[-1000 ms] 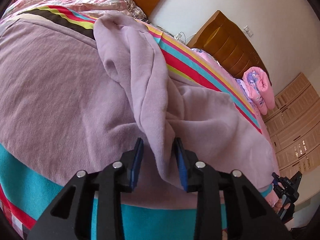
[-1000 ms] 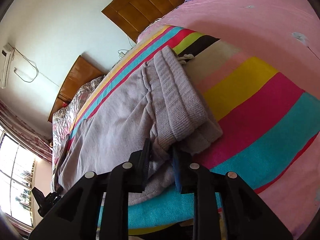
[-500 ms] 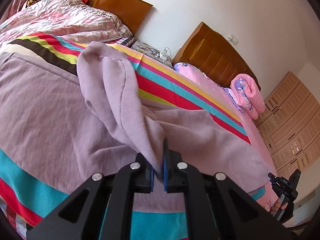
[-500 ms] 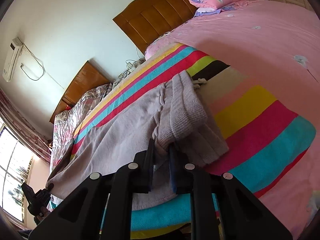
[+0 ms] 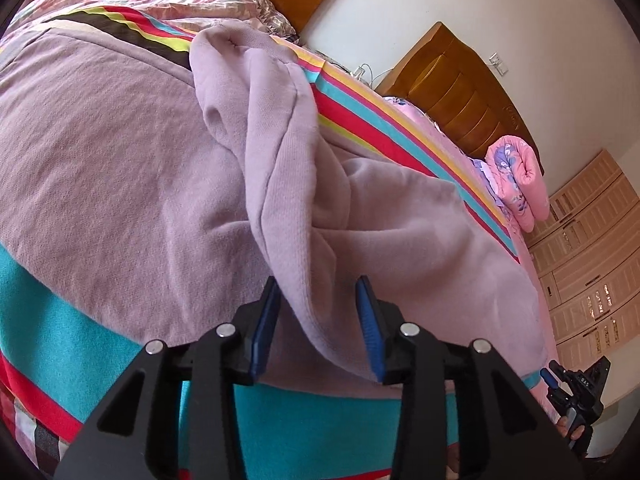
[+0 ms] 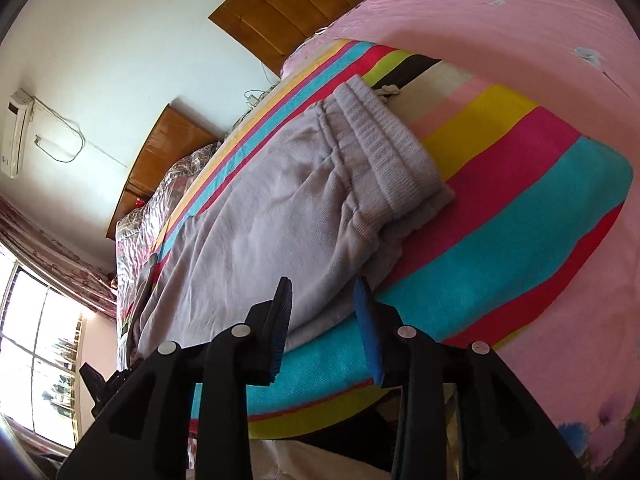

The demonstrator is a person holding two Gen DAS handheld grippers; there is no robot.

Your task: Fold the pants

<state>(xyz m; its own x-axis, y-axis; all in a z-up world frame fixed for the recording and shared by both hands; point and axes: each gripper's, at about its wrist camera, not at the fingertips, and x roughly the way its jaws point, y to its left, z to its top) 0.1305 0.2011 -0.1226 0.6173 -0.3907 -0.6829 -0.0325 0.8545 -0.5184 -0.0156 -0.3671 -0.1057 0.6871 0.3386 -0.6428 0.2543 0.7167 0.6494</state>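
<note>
Sunlit bedroom, white walls, two wooden headboards [image 5: 476, 92] against the far wall; the nearer bed carries a striped blanket [image 5: 80, 344] in teal, red, yellow, pink and black, and that blanket is the landmark for all that follows. On the blanket lie the pants [image 5: 120, 152], lilac knit, spread along its length near its front edge; in the left wrist view a fold of leg cloth rises from the flat part and drapes down toward the camera, its lower tip hanging between the fingers of the left gripper [image 5: 316, 320]; the jaws have just been opening and now stand apart, the blue pads clear of the cloth on the right side, while on the left side the fold passes very close to the pad and contact cannot be told. In the right wrist view the ribbed waistband [image 6: 384, 152] lies flat on the blanket's pink and yellow stripes, a drawstring end [image 6: 388, 90] showing past it on the cream stripe; the right gripper [image 6: 324, 320] sits at the blanket's near edge with a corner of the pants between its fingers; its jaws have just been opening too and stand apart, pads not pressing the cloth. Beyond the blanket a rolled pink quilt [image 5: 516, 176] rests by the headboard; beige cabinets [image 5: 588, 264] stand farther off; an air conditioner [image 6: 16, 132] hangs on the wall and a window [image 6: 36, 356] glows beside the blanket's far end.
</note>
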